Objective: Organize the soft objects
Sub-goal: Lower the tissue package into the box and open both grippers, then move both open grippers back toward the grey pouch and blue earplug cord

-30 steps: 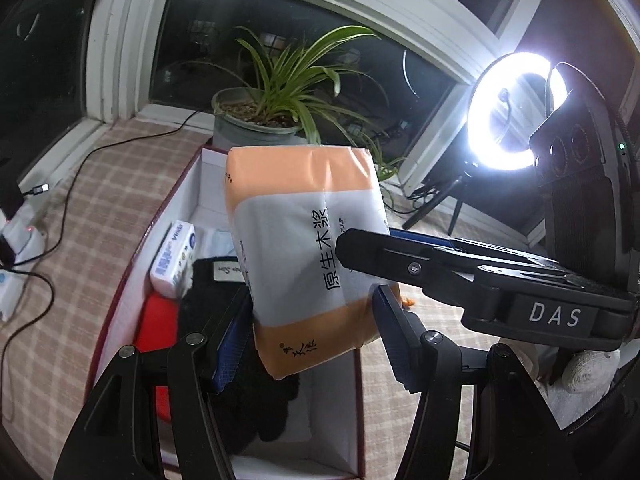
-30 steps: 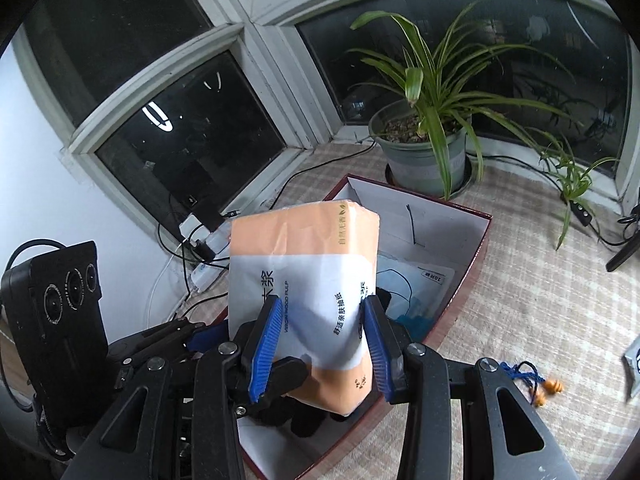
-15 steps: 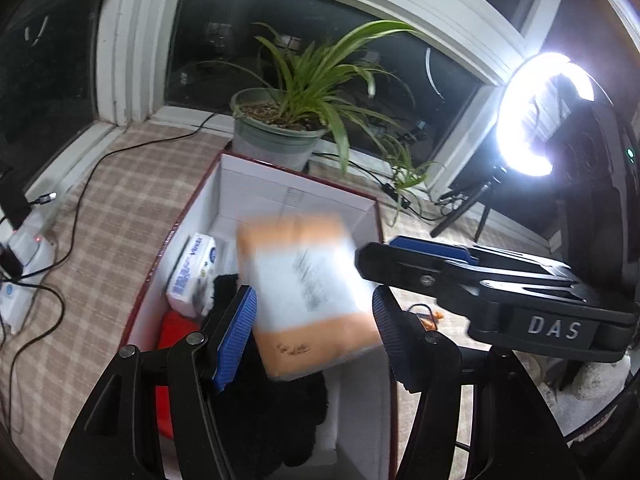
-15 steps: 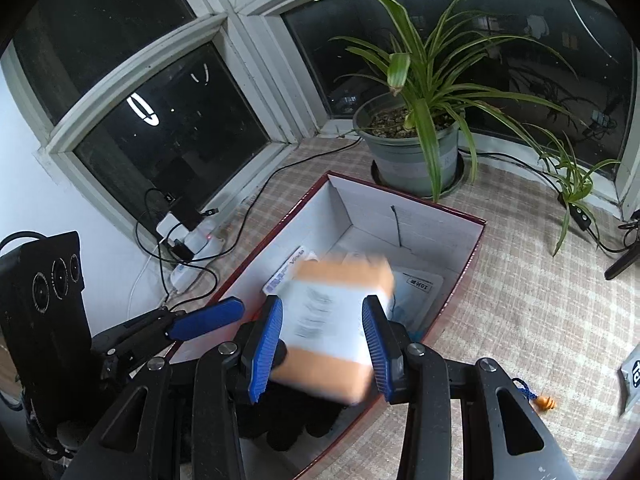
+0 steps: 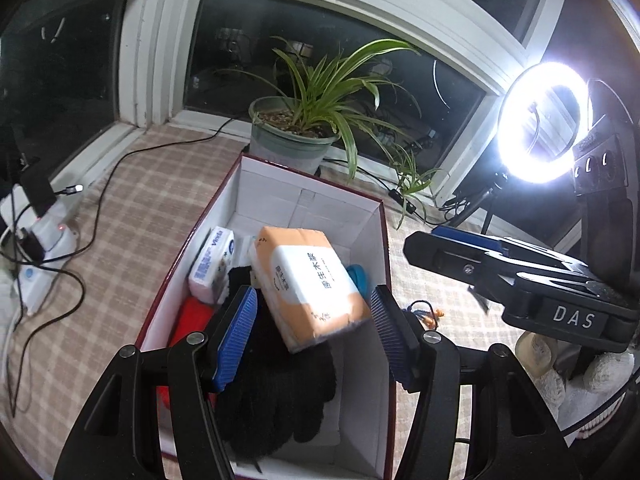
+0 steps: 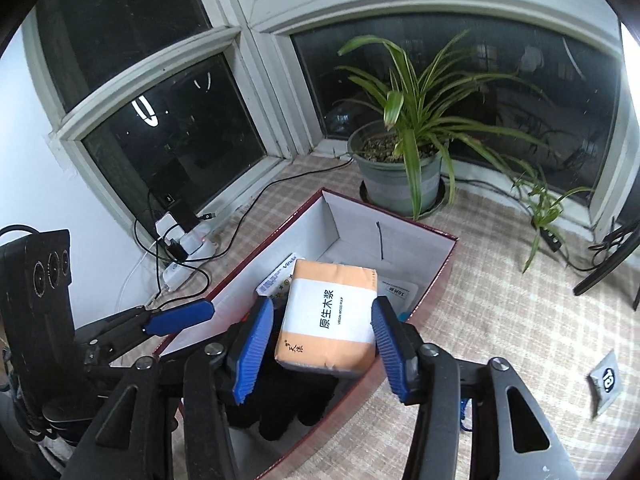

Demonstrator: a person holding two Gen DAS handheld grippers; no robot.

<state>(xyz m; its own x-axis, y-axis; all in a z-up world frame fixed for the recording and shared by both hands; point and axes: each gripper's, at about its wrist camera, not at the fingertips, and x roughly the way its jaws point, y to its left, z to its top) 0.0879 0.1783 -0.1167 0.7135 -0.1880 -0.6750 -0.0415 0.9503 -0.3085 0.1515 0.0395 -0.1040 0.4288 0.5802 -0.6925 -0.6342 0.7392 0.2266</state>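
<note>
Your orange-and-white plastic-wrapped tissue pack (image 6: 330,318) now lies tilted inside the dark-red cardboard box with white inner walls (image 5: 280,196), resting partly on the black fuzzy gloves (image 5: 276,384) and beside the small white-and-blue tissue packet (image 5: 210,266). A red soft item (image 5: 192,314) sits lower left in the box.

Your right claw (image 6: 322,344) is opening, the pack lying between its blue pads without touching them. Your left claw (image 5: 312,340) stands wide and holds nothing.

So several soft things appear stowed. Left outside, by my reading, are the orange corded earplugs (image 5: 430,314) on the checked tabletop (image 5: 132,216) just right of the box, and a small grey sachet (image 6: 606,382) further right.

Mind the box's right wall, close under your right claw. The green potted spider plant (image 6: 404,160) stands just behind the box; the open tabletop to the right gives you room.
</note>
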